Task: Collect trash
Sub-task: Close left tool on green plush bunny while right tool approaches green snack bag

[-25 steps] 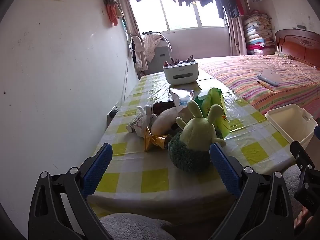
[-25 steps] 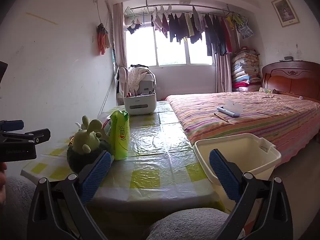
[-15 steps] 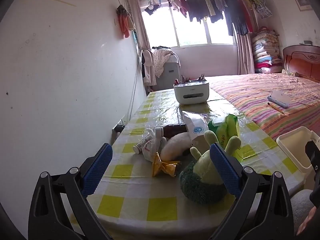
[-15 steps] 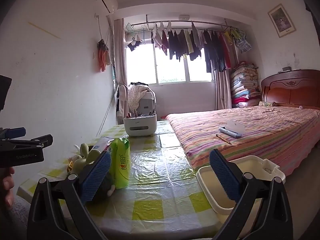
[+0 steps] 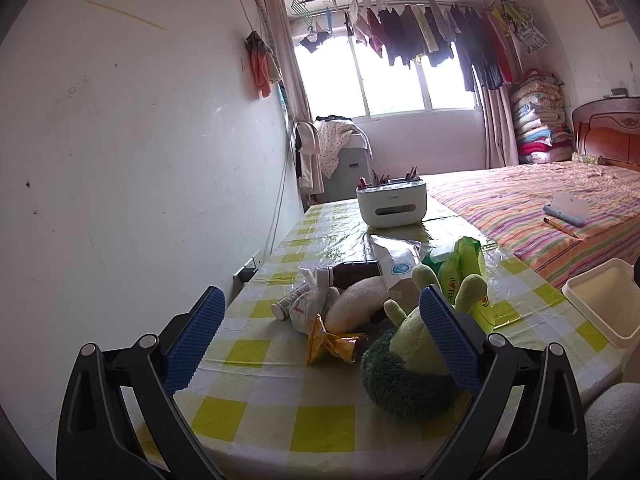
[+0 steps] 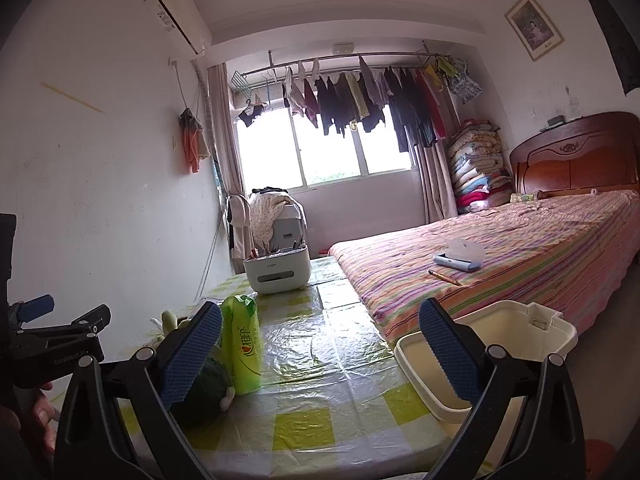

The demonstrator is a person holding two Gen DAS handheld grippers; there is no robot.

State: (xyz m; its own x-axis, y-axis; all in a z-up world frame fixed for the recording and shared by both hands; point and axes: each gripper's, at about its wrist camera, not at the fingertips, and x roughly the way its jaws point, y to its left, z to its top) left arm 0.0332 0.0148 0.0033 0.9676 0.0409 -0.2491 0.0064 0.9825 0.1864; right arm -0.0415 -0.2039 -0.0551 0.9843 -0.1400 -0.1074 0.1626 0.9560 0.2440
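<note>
A pile of trash lies on the yellow-checked table [image 5: 256,392]: a crumpled gold wrapper [image 5: 330,340], a white crumpled bag [image 5: 310,308], a small tube [image 5: 290,302], a brown bottle [image 5: 352,274], a white paper packet [image 5: 396,264] and a green wipes pack [image 5: 460,276] [image 6: 242,344]. A cream bin [image 5: 600,304] [image 6: 492,344] stands at the table's right edge. My left gripper [image 5: 320,344] is open, short of the wrapper. My right gripper [image 6: 320,354] is open above the table, left of the bin.
A green plush toy [image 5: 416,364] [image 6: 204,380] sits at the pile's near right side. A white organiser box [image 5: 392,204] stands at the far end. The wall runs along the left. A striped bed [image 6: 500,248] lies to the right.
Both grippers have risen and tilted up, so the table sits lower in each view. Both stay open and nothing has been picked up.
</note>
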